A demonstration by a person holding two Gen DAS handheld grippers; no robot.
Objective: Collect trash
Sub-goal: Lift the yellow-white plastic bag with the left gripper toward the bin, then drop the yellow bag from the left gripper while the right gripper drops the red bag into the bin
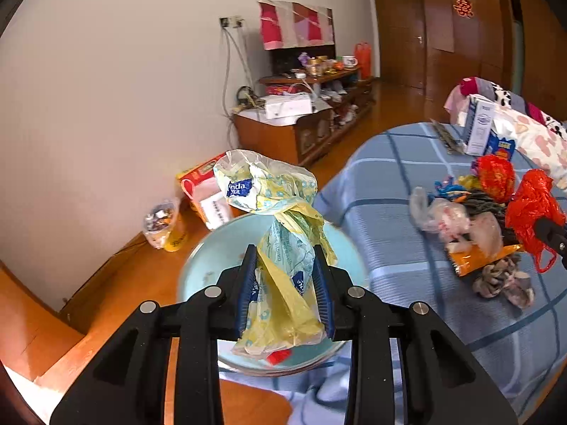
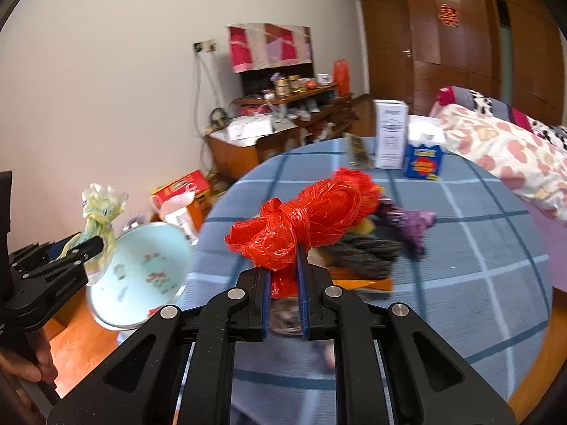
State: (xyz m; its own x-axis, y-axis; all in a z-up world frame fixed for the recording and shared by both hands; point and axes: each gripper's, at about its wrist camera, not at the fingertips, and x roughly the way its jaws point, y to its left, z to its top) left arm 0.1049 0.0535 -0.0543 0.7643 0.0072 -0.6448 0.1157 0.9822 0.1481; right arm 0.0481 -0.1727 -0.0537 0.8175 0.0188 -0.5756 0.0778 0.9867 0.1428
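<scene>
Blue checked bedding [image 2: 460,233] covers the bed in a cluttered bedroom with wooden cabinets behind. Both grippers already carry trash: the left gripper [image 1: 286,285] has its fingers clamped on a yellow-green plastic bag [image 1: 280,212], held above a pale blue bowl [image 1: 212,269] at the bed's edge, and the right gripper [image 2: 284,279] is clenched on a knotted red plastic bag [image 2: 301,223] above the bed. More remains, I judge: a heap of wrappers [image 1: 471,233], plastic and rags lies on the bedding, and no bin is in view.
</scene>
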